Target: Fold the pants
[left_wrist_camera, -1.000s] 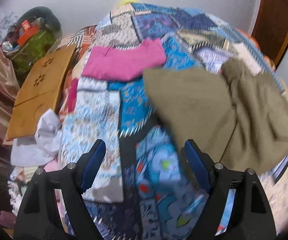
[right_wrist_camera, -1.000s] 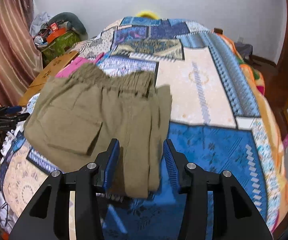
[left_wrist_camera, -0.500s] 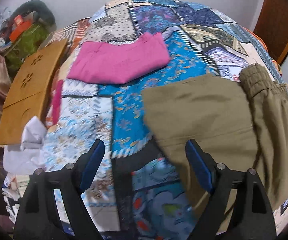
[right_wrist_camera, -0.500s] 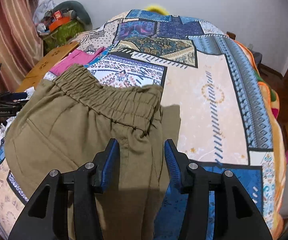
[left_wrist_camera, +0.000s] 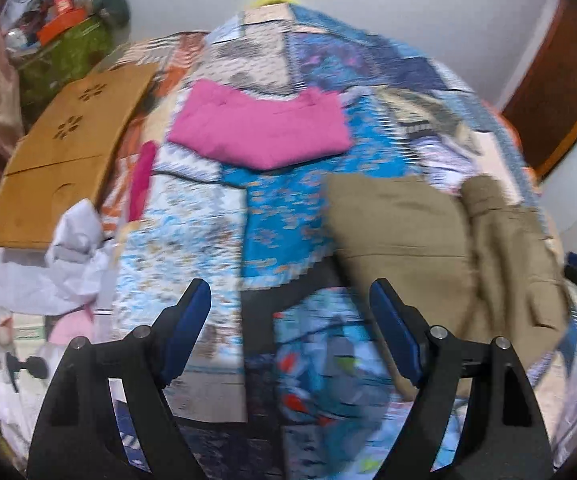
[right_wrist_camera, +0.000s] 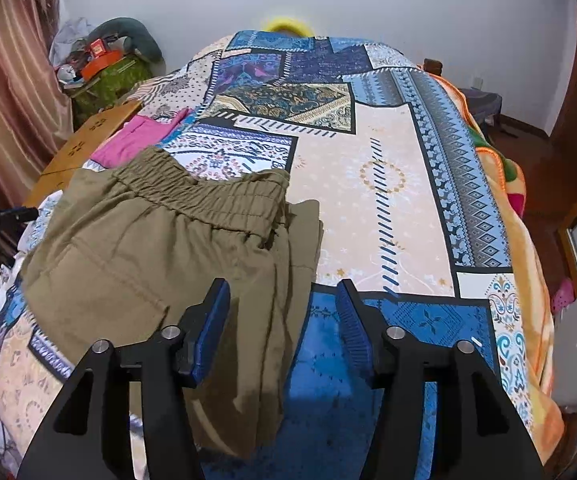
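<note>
Olive-green pants (right_wrist_camera: 176, 264) lie folded on the patchwork bedspread (right_wrist_camera: 376, 200), elastic waistband toward the far side. In the left wrist view the pants (left_wrist_camera: 428, 248) lie at the right. My right gripper (right_wrist_camera: 282, 316) is open and empty, hovering over the pants' near right edge. My left gripper (left_wrist_camera: 290, 328) is open and empty, over the bedspread (left_wrist_camera: 192, 232) to the left of the pants, not touching them.
A folded pink garment (left_wrist_camera: 260, 132) lies on the bed beyond the pants. A wooden board (left_wrist_camera: 64, 160) and white crumpled cloth (left_wrist_camera: 68, 264) sit at the bed's left side. A cluttered green bag (right_wrist_camera: 108, 76) stands by the curtain. A wooden door (left_wrist_camera: 560, 92) is at right.
The right gripper has pulled back and risen slightly, so the pants look smaller. The left gripper has swung left and away from the pants, with motion blur.
</note>
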`<state>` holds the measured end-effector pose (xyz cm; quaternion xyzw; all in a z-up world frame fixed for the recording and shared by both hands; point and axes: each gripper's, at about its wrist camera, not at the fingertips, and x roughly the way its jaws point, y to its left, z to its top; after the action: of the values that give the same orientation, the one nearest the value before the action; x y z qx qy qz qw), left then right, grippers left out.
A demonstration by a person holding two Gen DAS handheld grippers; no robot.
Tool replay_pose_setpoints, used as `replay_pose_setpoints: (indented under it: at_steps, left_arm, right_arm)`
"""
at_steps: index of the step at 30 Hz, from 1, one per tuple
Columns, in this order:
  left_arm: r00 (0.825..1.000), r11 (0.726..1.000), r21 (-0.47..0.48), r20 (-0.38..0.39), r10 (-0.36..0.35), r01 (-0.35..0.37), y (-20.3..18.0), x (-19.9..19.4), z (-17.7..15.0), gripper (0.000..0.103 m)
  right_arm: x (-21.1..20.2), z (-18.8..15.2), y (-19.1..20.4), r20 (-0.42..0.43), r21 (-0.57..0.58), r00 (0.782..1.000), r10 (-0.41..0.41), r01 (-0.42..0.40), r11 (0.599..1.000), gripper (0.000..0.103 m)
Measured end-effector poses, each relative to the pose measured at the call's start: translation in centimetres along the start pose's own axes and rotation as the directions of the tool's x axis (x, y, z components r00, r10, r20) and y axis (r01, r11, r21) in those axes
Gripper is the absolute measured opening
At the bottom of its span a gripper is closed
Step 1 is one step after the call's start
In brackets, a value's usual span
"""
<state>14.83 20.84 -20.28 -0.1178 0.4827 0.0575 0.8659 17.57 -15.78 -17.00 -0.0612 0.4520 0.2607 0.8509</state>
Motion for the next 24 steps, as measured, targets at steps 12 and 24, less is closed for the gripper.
replay_pose_setpoints:
  at_steps: [12, 24]
  left_arm:
    - [0.983, 0.991, 0.031, -0.132, -0.126, 0.131, -4.9, 4.7, -1.3, 0.080]
    - [0.985, 0.989, 0.009, -0.086, -0.149, 0.150, -6.0, 5.8, 0.8, 0.035]
  right_arm:
    - [2.8, -2.1, -0.7, -0.079, 0.160, 0.987, 0.139, -0.125, 0.979, 0.064]
    - [5.2, -1.0, -2.0, -0.049, 0.235, 0.962, 0.267, -0.249, 0.940, 0.050]
